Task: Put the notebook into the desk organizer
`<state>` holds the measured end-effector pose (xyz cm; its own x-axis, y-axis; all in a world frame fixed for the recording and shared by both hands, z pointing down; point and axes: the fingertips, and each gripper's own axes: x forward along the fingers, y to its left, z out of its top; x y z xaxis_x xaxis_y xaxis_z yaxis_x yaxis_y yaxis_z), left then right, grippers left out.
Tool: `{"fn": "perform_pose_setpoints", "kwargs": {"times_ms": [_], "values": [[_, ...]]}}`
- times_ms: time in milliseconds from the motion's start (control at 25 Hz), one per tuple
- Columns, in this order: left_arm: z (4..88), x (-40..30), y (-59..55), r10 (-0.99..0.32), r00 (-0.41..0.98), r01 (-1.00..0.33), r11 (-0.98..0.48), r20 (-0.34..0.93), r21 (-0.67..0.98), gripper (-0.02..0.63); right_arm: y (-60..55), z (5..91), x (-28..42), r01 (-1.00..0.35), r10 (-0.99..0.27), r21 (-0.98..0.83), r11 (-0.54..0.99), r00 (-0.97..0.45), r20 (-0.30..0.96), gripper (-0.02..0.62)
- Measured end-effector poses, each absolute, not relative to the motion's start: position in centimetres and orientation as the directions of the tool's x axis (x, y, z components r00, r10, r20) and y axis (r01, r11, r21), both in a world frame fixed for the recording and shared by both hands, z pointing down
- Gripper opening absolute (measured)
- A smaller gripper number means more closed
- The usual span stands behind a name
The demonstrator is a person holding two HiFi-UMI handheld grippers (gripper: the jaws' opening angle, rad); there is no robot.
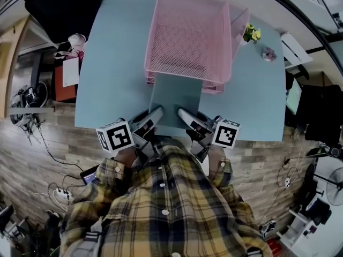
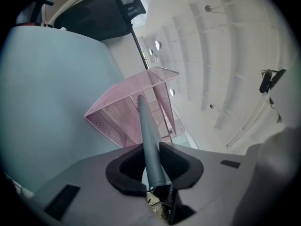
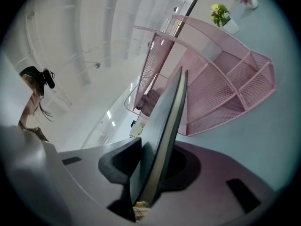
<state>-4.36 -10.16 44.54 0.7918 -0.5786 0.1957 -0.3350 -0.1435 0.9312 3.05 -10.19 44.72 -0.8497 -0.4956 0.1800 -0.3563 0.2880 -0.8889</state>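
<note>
— Jaws?
— Left gripper (image 1: pixel 154 113) and right gripper (image 1: pixel 183 113) both clamp the notebook (image 1: pixel 176 101) by its near edge.
— And the notebook?
— Over the bench (image 1: pixel 112 63), far edge at the pink organizer (image 1: pixel 187 36).

A pale blue table (image 1: pixel 107 63) stands on a floor (image 1: pixel 48 149) of grey-brown wood planks. To its left, cables (image 1: pixel 32 127) trail over the floor towards a white power strip (image 1: pixel 61 193). A black chair (image 1: pixel 59 4) sits at the table's far left corner. A fan (image 1: pixel 334 187) stands at the right edge. Overhead, the ceiling (image 2: pixel 225 55) is white, with round lights (image 2: pixel 158 44) set in it.
</note>
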Motion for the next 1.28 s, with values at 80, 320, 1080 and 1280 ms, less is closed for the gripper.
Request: {"fn": "perform_pose_setpoints", "kwargs": {"times_ms": [80, 320, 1080, 1280], "values": [[44.9, -4.3, -10.7, -0.581, 0.79, -0.332, -0.138, 0.195, 0.933, 0.083, -10.7, 44.9, 3.0, -0.353, -0.498, -0.891, 0.285, -0.849, 0.177, 0.11], [45.1, -4.1, -12.0, -0.585, 0.789, -0.326, -0.143, 0.185, 0.935, 0.081, -12.0, 45.5, 3.3, -0.359, -0.513, -0.893, 0.271, -0.839, 0.182, 0.11], [45.2, -4.1, -16.3, -0.713, 0.689, -0.291, -0.112, 0.127, 0.95, 0.063, -14.8, 45.3, 5.1, -0.323, -0.571, -0.913, 0.249, -0.81, 0.131, 0.158], [44.8, -4.0, -16.7, -0.729, 0.677, -0.285, -0.127, 0.105, 0.95, 0.064, -12.7, 45.4, 5.0, -0.291, -0.562, -0.928, 0.232, -0.819, 0.117, 0.158]]}}
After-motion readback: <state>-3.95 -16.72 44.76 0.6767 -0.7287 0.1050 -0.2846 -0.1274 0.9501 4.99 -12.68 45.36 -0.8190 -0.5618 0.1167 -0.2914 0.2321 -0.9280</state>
